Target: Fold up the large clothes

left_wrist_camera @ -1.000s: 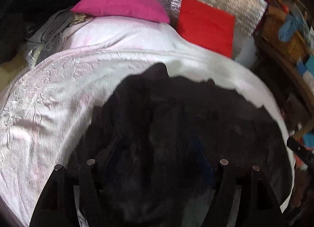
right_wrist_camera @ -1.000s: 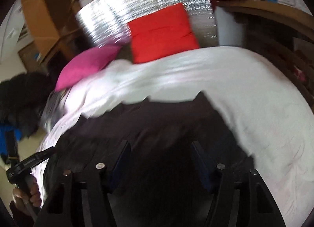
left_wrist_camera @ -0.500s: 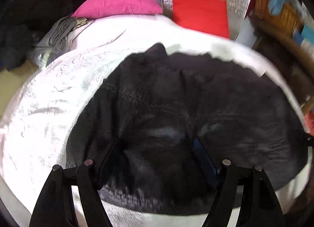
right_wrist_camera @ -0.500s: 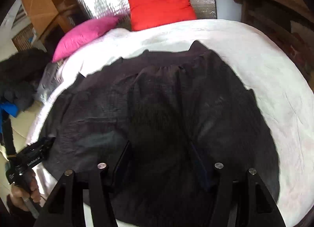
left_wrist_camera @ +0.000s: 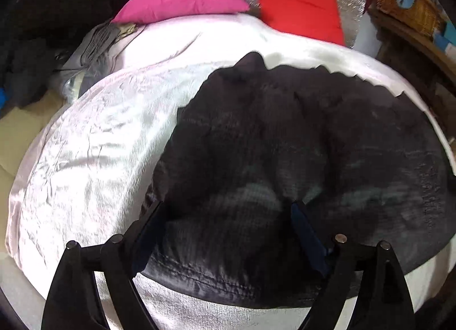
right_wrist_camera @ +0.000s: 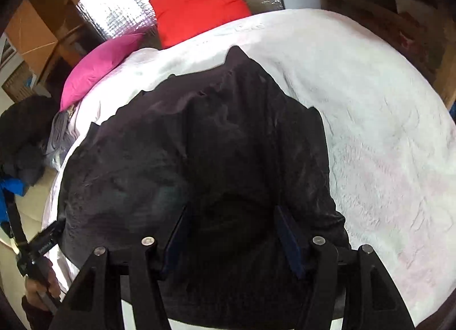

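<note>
A dark, finely ribbed garment (left_wrist_camera: 285,144) is spread, rumpled, over a crinkled white bedspread (left_wrist_camera: 94,141). The left gripper (left_wrist_camera: 228,210), its jaws just widened, is held open above the cloth; whether the half-parted right gripper (right_wrist_camera: 230,216) is pinching fabric cannot be told.

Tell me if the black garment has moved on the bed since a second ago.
Yes. The black garment has dropped flatter onto the white bedspread, exposing more of it before the red cushion.

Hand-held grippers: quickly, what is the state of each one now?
Left hand-held gripper: open, just opening wider, over the black garment.
Right hand-held gripper: open above it.
</note>
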